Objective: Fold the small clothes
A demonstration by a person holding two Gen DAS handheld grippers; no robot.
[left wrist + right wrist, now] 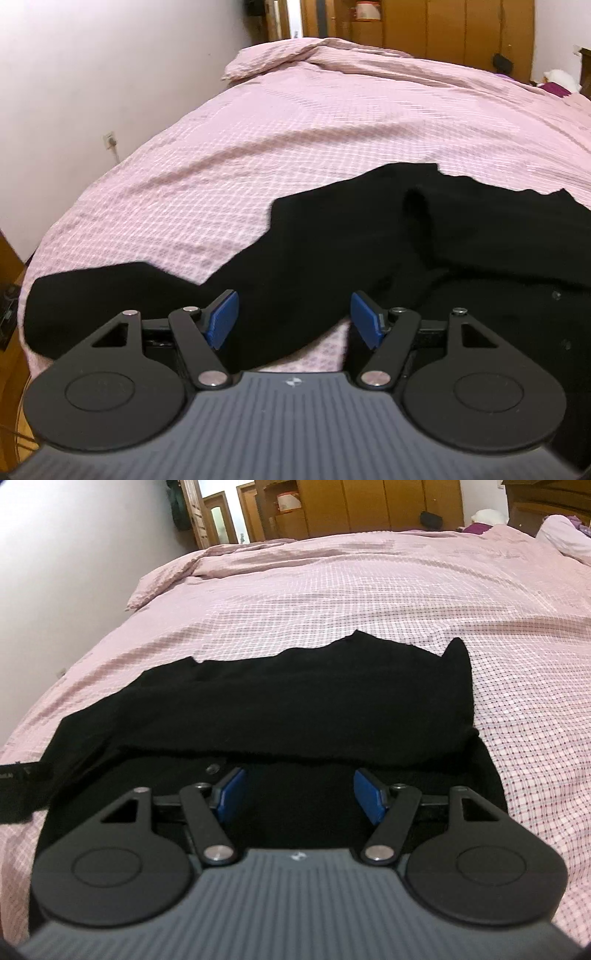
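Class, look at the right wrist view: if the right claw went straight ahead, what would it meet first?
Probably the black garment: the open right claw points at its folded edge, though depth is unclear.

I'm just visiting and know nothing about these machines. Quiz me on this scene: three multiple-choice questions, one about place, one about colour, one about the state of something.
1. Where does the garment lie?
A on the bed
B on the floor
C in the wardrobe

2. What colour is the garment?
A white
B black
C red

3. How do both grippers stand?
A shut on cloth
B open
C out of view

Answers:
1 A: the black garment is spread on the pink checked bedcover.
2 B: it is plainly black.
3 B: the left gripper and right gripper show blue pads apart.
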